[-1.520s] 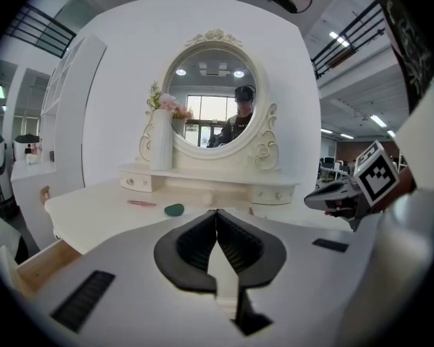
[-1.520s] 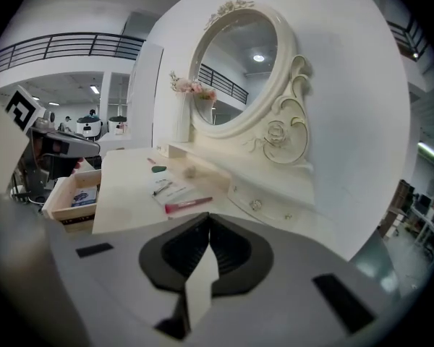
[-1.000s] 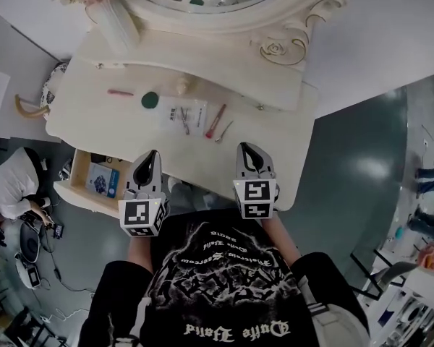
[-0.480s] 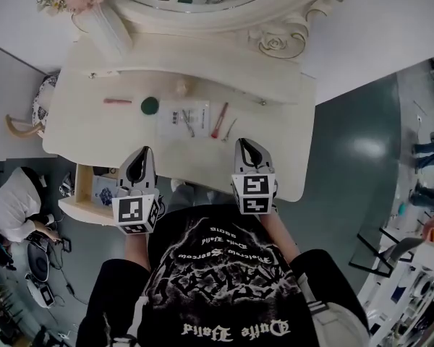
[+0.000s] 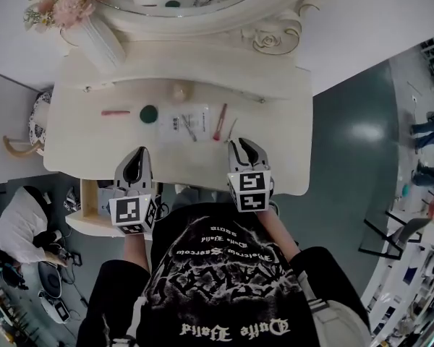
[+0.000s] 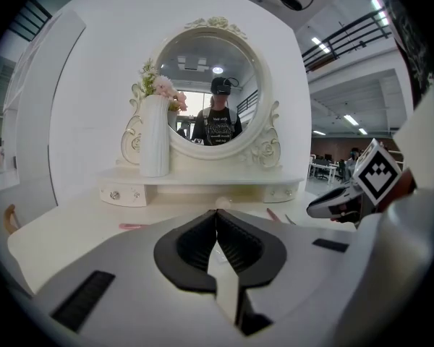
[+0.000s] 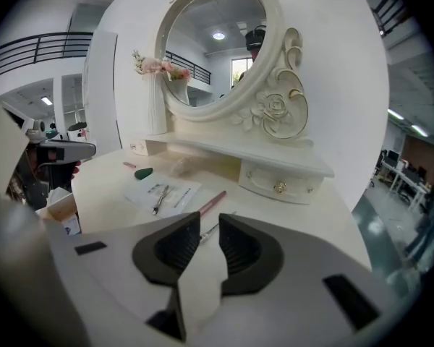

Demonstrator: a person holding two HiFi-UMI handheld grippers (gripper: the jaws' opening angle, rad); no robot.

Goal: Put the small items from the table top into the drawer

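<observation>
- Centrally, a cream dressing table (image 5: 79, 147) fills the head view; all the small items lie on its top.
- Behind it stands a round mirror (image 5: 202, 22) in a carved frame, with a white vase (image 5: 95, 40) of pink flowers at its left end.
- Below the table's front left corner a drawer (image 5: 91, 204) stands pulled out, just beside the left gripper.
- Left gripper (image 5: 139, 152): above the table's front edge, jaws pressed together, nothing between them.
- Right gripper (image 5: 240, 145): above the front edge near the middle, jaws opening to a narrow gap, nothing between them.
- Clear packet (image 5: 184, 123) with a metal tool inside, flat at mid-table.
- Pink stick (image 5: 220, 121), just right of the packet, lying at a slant.
- Thin metal pick (image 5: 231, 129), beside the stick and just ahead of the right gripper.
- Green disc (image 5: 149, 113), left of the packet.
- Small pink strip (image 5: 116, 112), left of the disc and apart from it.
</observation>
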